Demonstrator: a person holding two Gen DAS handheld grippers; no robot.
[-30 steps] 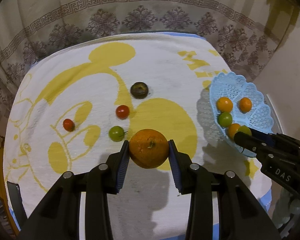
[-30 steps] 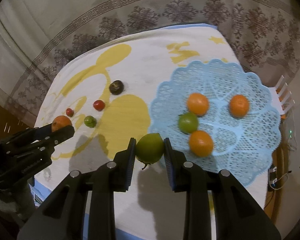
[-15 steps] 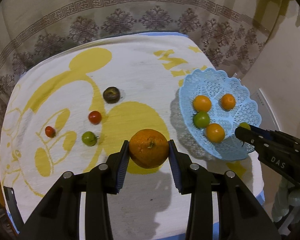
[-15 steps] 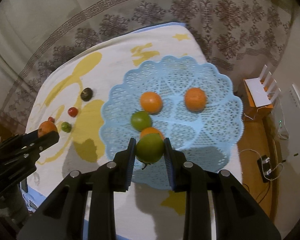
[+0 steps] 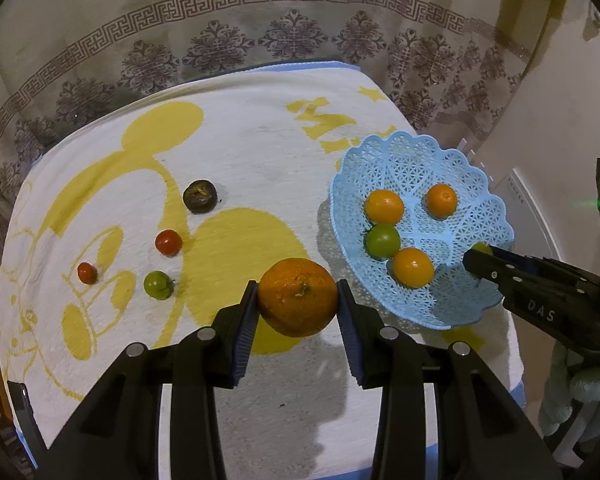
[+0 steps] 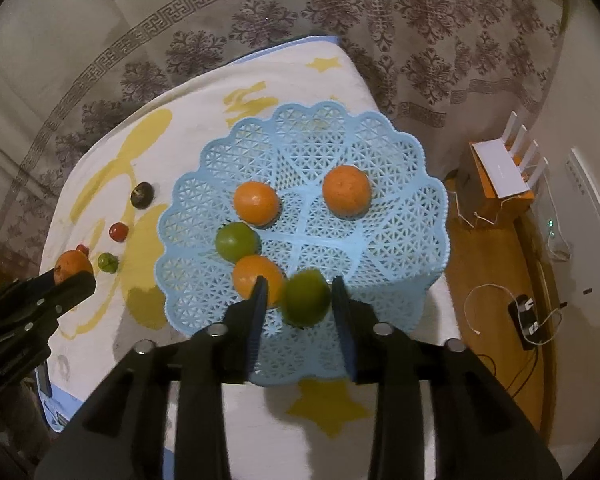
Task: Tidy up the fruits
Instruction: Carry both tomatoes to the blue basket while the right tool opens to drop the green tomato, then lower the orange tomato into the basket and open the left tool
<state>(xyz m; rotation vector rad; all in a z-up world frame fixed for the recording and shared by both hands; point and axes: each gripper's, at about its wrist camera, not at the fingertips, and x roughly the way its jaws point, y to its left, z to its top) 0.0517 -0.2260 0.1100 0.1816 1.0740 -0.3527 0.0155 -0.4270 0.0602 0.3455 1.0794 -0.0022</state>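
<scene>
The right claw [image 6: 299, 300] stands wide over the blue basket's [image 6: 396, 264] near rim, the blurred green fruit [image 6: 305, 298] loose between its jaws; 4 fruits lie just ahead: 3 orange, 1 green. The left claw [image 5: 297, 304] clamps 1 orange [image 5: 298, 298], basket ahead-right, with 4 fruits ahead-left: 2 red, 1 green, 1 dark.

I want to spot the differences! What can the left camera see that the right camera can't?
Only the left wrist view shows the big orange up close, squeezed in the left hand-held gripper. Only the right wrist view shows the white router, the wires on the floor, and the blurry green fruit between the right hand-held gripper's open jaws. Both show the blue basket and four fruits inside.
</scene>
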